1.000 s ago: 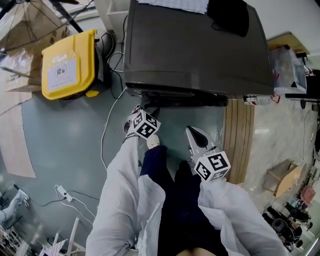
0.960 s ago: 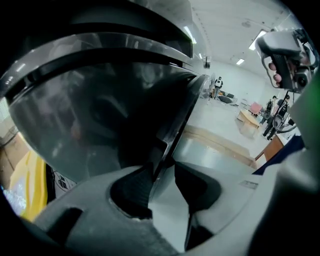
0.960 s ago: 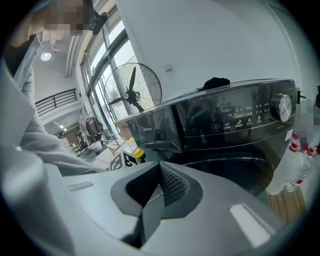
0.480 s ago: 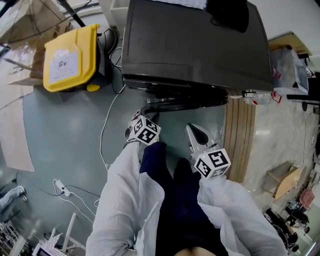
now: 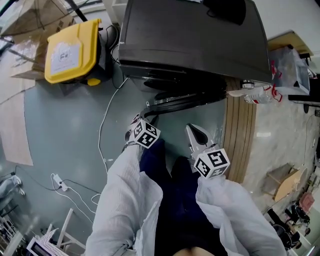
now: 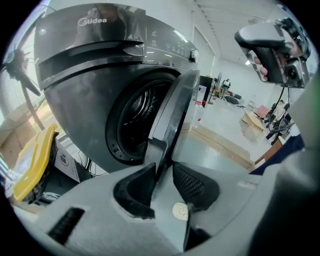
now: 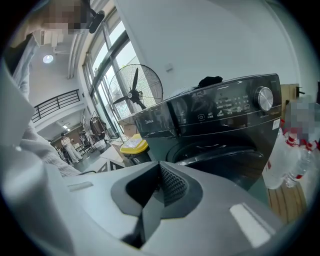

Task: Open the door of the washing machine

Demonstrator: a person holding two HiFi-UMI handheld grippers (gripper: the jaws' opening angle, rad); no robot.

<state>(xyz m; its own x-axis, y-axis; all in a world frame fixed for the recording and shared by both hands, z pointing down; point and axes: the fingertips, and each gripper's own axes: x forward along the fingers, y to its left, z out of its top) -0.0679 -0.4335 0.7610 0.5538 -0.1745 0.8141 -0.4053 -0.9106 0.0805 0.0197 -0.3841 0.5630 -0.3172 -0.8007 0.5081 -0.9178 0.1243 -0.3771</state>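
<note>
The dark grey washing machine [image 5: 190, 40] stands at the top of the head view, its round door [image 5: 186, 101] swung partly out from the front. My left gripper [image 5: 148, 108] is at the door's free end. In the left gripper view the door's edge [image 6: 172, 117] runs down between the pads of my left gripper [image 6: 162, 171]; the jaws have just been closing and they pinch that edge. The open drum [image 6: 137, 117] shows behind the door. My right gripper [image 5: 196, 132] hangs apart from the machine, to the right, and its jaws [image 7: 159, 182] are shut on nothing.
A yellow-lidded bin [image 5: 70, 46] stands left of the machine, with a white cable [image 5: 102, 135] trailing across the floor. A wooden platform [image 5: 240, 135] and a plastic bottle [image 5: 256, 93] lie to the right. A black cloth [image 5: 225, 9] rests on the machine. A fan [image 7: 135, 92] stands behind.
The door has swung further out from the machine's front. My left gripper has come away from the machine with the door's edge. My right gripper has shifted only slightly.
</note>
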